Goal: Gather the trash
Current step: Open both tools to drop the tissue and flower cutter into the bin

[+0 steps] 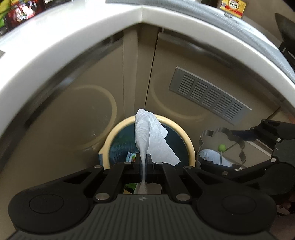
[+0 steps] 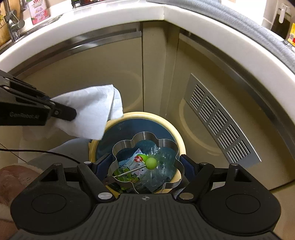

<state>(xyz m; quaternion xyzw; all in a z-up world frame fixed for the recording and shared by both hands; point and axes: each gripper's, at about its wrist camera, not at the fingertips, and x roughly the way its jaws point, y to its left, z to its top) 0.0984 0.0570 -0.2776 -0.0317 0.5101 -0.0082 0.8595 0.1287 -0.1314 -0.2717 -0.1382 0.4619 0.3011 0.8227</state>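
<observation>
My left gripper (image 1: 143, 164) is shut on a crumpled white paper towel (image 1: 149, 134), held above the round trash bin (image 1: 190, 147) with a cream rim and blue liner. In the right wrist view the towel (image 2: 92, 114) hangs from the left gripper (image 2: 71, 113) over the bin's left rim. My right gripper (image 2: 146, 166) is shut on a flower-shaped metal ring (image 2: 143, 137) with a green-knobbed handle (image 2: 151, 163), held over the bin (image 2: 181, 142). The ring also shows in the left wrist view (image 1: 223, 145). Wrappers and plastic lie inside the bin.
Beige cabinet doors (image 2: 103, 70) stand behind the bin under a white countertop edge (image 2: 118, 14). A metal vent grille (image 2: 219, 121) is on the right door. A black cable (image 2: 36, 151) runs at the left.
</observation>
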